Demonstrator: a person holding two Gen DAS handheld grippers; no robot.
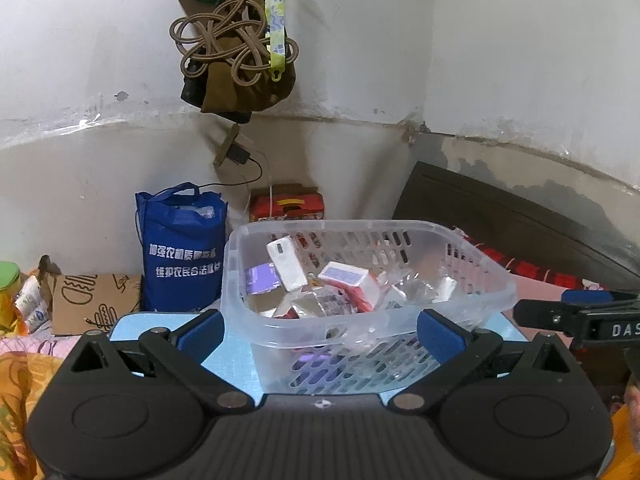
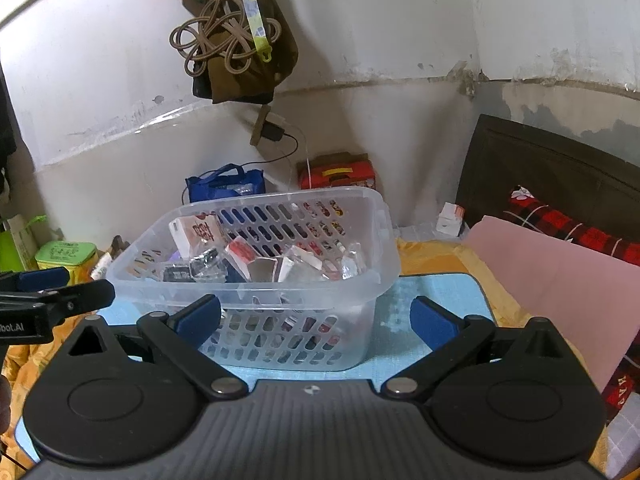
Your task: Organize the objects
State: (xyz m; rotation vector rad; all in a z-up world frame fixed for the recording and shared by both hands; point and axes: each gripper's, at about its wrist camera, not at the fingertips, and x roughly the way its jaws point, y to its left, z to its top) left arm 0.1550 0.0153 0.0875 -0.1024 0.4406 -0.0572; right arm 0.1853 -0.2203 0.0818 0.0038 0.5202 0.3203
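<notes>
Blue mat (image 2: 436, 292) under clear basket (image 2: 256, 284), seemingly full

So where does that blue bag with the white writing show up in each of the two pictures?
Left wrist view: the blue bag stands left of centre, just left of the clear basket, writing facing the camera.
Right wrist view: only the bag's top peeks over the basket's far rim.
Shared landmark: the red box against the wall.
</notes>
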